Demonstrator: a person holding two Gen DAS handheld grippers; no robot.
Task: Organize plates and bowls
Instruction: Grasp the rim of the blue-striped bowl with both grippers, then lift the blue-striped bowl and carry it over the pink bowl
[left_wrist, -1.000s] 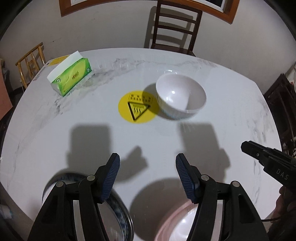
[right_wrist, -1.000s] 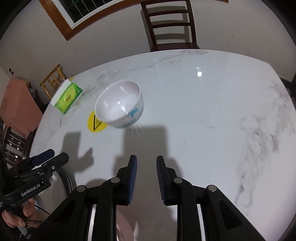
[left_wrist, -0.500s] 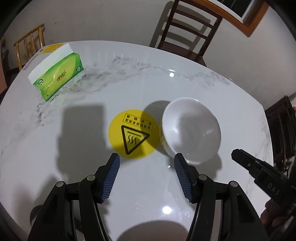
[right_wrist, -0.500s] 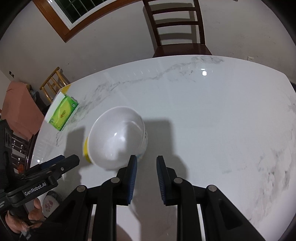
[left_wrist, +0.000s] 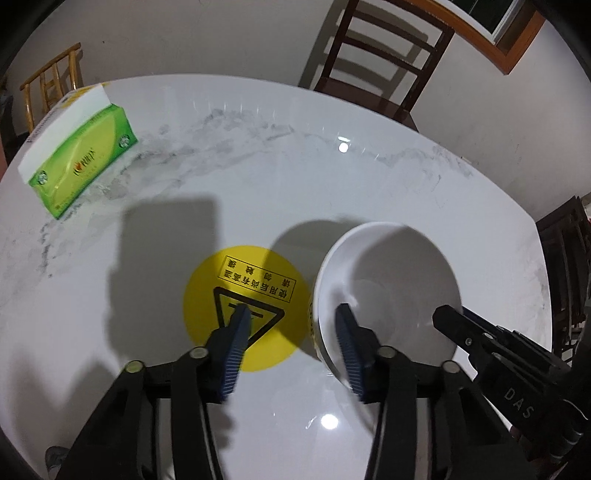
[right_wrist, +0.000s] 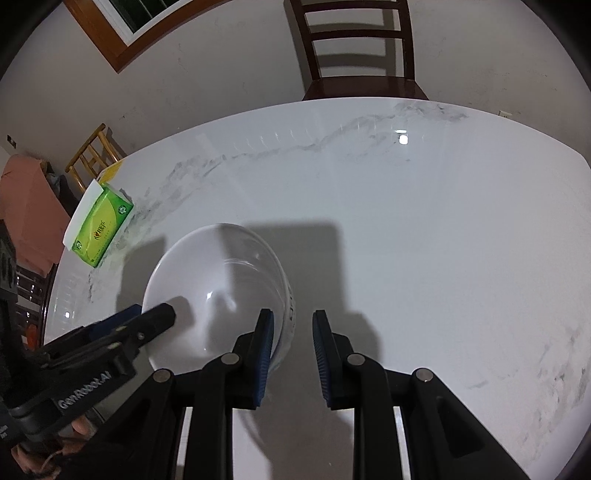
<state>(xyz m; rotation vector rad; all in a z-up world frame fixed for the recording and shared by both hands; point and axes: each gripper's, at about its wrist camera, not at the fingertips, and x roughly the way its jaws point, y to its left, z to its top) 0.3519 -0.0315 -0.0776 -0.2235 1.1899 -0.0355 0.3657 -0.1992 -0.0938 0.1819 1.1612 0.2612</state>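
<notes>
A white bowl stands upright on the marble table, right of a yellow warning sticker. My left gripper is open and straddles the bowl's left rim, its right finger inside the bowl and its left finger over the sticker. In the right wrist view the same bowl is at lower left. My right gripper is open, with its left finger inside the bowl's right rim and its right finger outside. Each gripper shows in the other's view.
A green tissue box lies at the table's far left, also visible in the right wrist view. A dark wooden chair stands behind the table. A bamboo chair is at the left, a dark cabinet at the right.
Both grippers have moved forward to the bowl and now straddle its opposite rims. The plate and pink bowl at the near edge have dropped out of view.
</notes>
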